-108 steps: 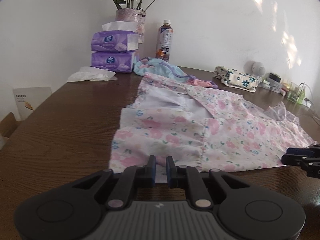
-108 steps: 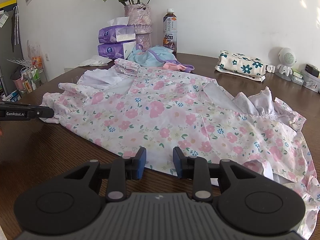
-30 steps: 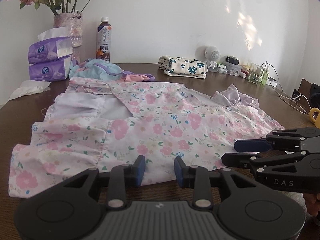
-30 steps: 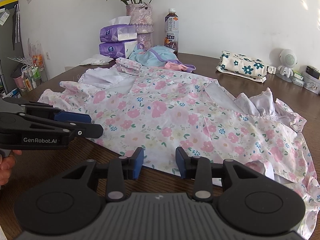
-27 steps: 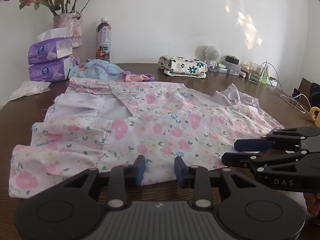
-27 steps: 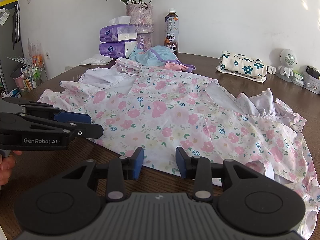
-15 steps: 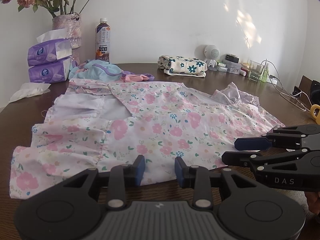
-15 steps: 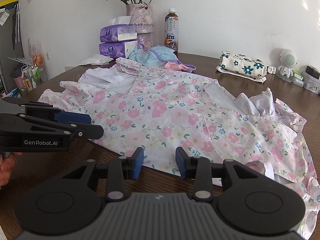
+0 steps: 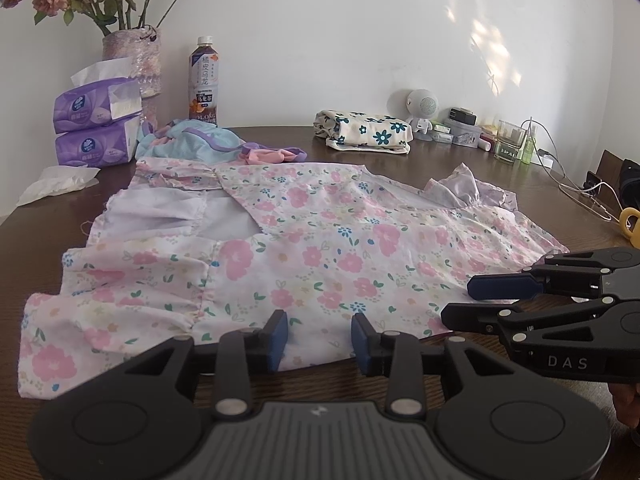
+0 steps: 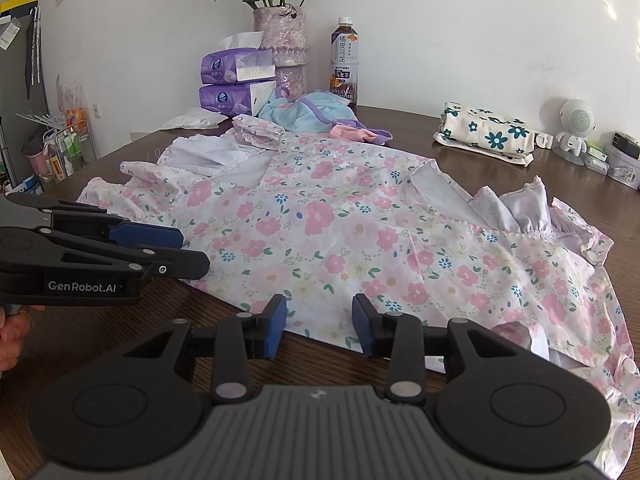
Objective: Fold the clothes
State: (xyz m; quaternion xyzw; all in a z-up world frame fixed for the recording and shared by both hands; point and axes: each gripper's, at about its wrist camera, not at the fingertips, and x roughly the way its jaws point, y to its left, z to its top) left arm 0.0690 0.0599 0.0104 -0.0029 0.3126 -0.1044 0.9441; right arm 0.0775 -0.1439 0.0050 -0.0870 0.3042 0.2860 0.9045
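A thin white cotton garment printed with pink flowers (image 9: 304, 256) lies spread and rumpled, ruffled at its edges, on the dark brown wood-grain table (image 10: 480, 136). The left gripper (image 9: 319, 337) and right gripper (image 10: 319, 321), both matte black plastic with blue-padded fingers (image 9: 276, 338), hover at its near hem, each spread apart and empty. One casing reads "GenRobot.AI", the other "DAS". Behind stand two purple tissue packs (image 9: 96, 122), one brown tea bottle with a printed label (image 10: 344, 66), and one folded cream cloth with teal flowers (image 10: 486, 132).
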